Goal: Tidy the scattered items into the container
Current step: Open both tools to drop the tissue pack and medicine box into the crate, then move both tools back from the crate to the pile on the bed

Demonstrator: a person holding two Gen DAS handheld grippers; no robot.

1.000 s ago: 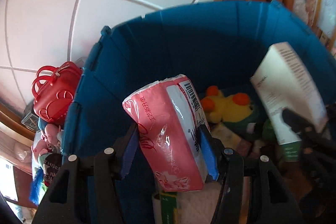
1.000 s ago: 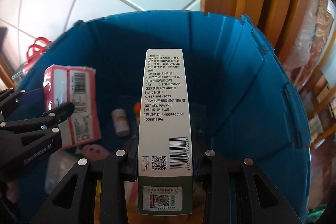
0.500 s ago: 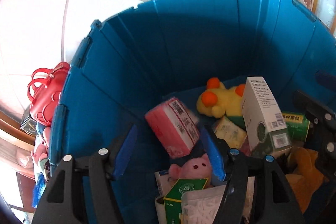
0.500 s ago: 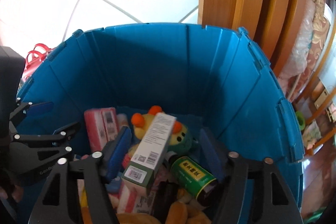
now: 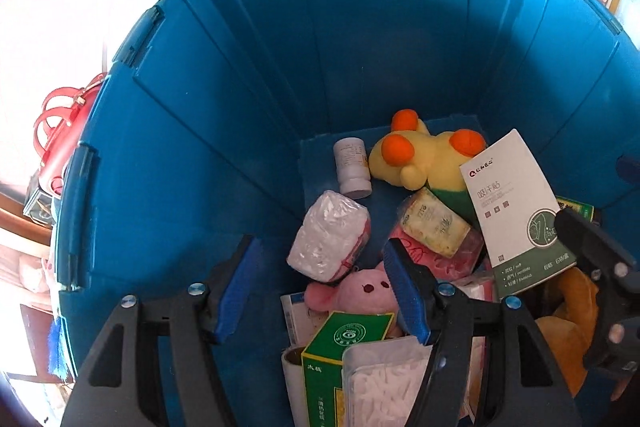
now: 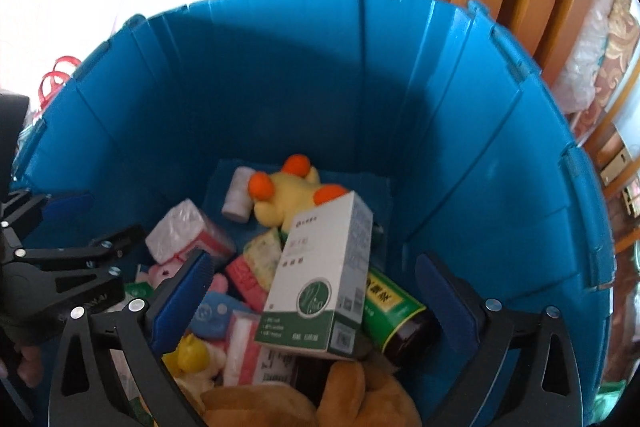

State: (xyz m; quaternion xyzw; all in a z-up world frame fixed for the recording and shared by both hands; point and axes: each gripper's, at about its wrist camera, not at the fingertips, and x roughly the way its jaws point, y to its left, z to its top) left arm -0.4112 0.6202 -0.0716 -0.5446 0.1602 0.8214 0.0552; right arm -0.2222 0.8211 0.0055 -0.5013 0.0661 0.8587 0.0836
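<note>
Tissue pack (image 5: 329,237) and box (image 6: 325,279) dropped into bin (image 6: 460,131), both grippers empty

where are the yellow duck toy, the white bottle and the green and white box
yellow duck toy (image 5: 420,159), left wrist view, on its body
white bottle (image 5: 352,169), left wrist view, on its label
green and white box (image 6: 324,279), right wrist view, on its front face

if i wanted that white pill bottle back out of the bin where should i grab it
Grip the white pill bottle across its round body, coming straight down from above. It lies on its side on the blue bin floor, with bare floor on its left and the yellow duck plush against its right.
</note>
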